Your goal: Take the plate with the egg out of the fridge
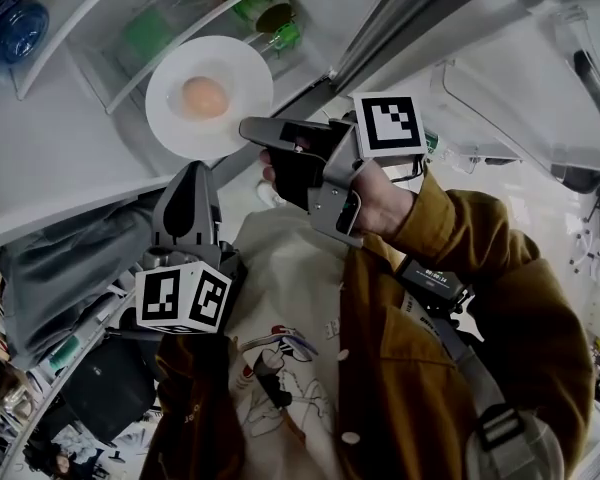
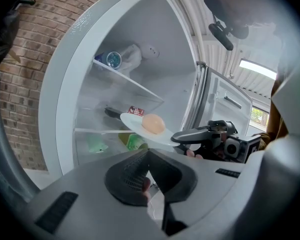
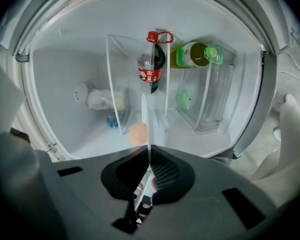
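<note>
Gripping the plate [image 1: 170, 118] by its near rim, the right gripper [image 1: 252, 128] has its jaws narrow and pinched on that rim. In the right gripper view the plate runs edge-on, straight out from between the jaws. The plate reaches from the jaw tips toward the inside of the fridge [image 2: 60, 94]. The egg [image 1: 204, 96] lies on the plate's middle, beyond the tips. The plate is at the fridge mouth; whether its far rim is clear of the shelf cannot be told. The withdrawal should therefore run back along the gripper's own line, away from the fridge, with the plate level so that the egg does not roll. The left gripper [image 1: 190, 173] hangs outside the fridge, below the plate and apart from it, jaws together and empty. It is the free hand if the underside needs support.
</note>
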